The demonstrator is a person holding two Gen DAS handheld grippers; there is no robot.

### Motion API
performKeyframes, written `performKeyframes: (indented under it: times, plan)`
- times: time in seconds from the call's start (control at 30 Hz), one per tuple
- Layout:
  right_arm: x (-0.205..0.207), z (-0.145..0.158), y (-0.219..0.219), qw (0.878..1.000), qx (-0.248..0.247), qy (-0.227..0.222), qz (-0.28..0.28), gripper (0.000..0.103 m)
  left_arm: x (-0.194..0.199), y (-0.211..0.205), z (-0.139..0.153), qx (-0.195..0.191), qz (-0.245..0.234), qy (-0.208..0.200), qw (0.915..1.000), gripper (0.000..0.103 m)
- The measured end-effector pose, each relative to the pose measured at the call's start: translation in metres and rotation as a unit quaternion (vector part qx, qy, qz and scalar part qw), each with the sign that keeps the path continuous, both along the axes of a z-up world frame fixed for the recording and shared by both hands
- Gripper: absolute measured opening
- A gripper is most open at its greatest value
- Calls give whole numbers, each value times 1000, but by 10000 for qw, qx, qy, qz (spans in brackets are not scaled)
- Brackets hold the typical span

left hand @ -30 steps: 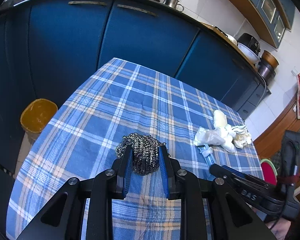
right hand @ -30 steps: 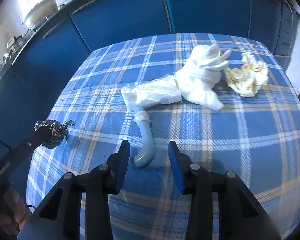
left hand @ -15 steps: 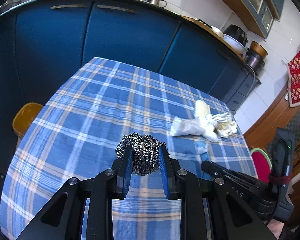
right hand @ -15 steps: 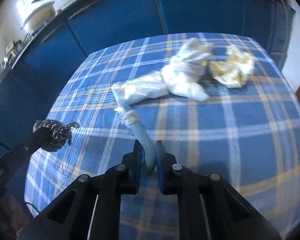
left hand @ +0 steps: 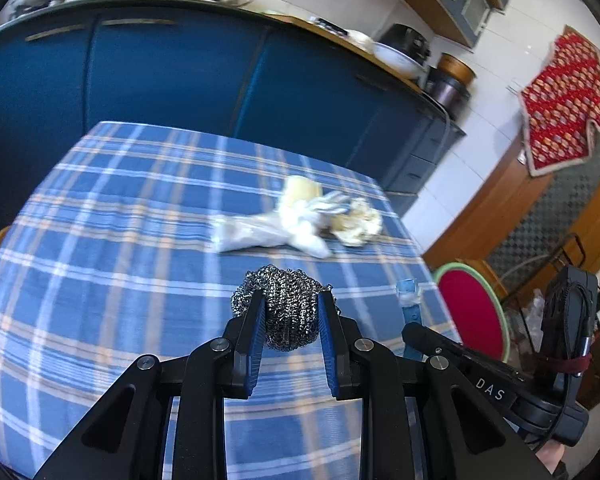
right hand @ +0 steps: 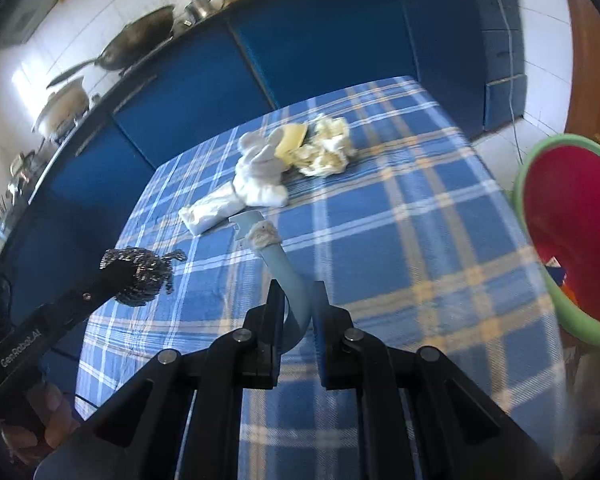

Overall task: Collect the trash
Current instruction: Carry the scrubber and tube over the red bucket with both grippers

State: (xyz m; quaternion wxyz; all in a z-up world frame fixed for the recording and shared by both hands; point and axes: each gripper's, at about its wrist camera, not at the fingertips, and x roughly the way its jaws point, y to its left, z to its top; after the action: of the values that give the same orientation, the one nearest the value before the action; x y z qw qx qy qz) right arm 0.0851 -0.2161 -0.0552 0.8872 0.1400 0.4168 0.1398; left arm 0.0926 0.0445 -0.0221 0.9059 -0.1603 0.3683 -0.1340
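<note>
Blue cabinet fronts (left hand: 172, 80) are seen behind a bench (left hand: 100, 240) covered with a blue plaid cloth in the left wrist view. A steel wool scrubber (left hand: 290, 304) is clamped between the pads of the left gripper (left hand: 291, 320) and is carried clear of the cloth. Further along the bench a white glove (left hand: 284, 228) and a crumpled yellowish paper (left hand: 360, 224) are left lying, touching each other. At the right edge the right gripper (left hand: 416, 332) is visible with a pale blue handle (left hand: 412, 304) rising from it, and beyond the bench corner a red bin with a green rim (left hand: 476, 316) is seen on the floor.

In the right wrist view the same plaid bench (right hand: 420, 220) is seen, with the glove (right hand: 260, 176) and the paper (right hand: 328, 148) well ahead. The right gripper (right hand: 298, 312) is closed on the curved blue handle (right hand: 292, 280), whose long axis runs straight forward from the jaws; its frayed head (right hand: 262, 234) is held above the cloth. The left gripper (right hand: 116, 280) with the scrubber (right hand: 140, 276) is seen at the left. The red bin (right hand: 572, 232) lies to the right, just beside the bench edge, so the right gripper is judged the nearer of the two. A swing rightward over the rim is probably what remains before release; the left load would have to cross further.
</note>
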Motion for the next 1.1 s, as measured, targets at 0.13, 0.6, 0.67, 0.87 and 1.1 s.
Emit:
performKeyframes:
  times: [0.13, 0.6, 0.67, 0.87, 1.1]
  plan:
    - [-12, 6, -25, 9996, 65, -115, -230, 16, 5, -24, 1, -52, -276, 59, 9996, 26]
    - [-38, 16, -114, 9926, 238, -244, -1169, 16, 15, -103, 11, -136, -1122, 25, 9936, 26]
    - [-39, 16, -126, 9912, 231, -236, -1281, 16, 17, -116, 12, -94, -1242, 34, 9922, 26]
    - [-40, 9, -163, 9857, 259, -203, -1653, 16, 20, -156, 8, 190, -1579, -26, 9873, 26]
    - [-37, -4, -194, 9817, 394, -65, -1861, 16, 30, -197, 2, 312, -1914, 47, 9810, 26]
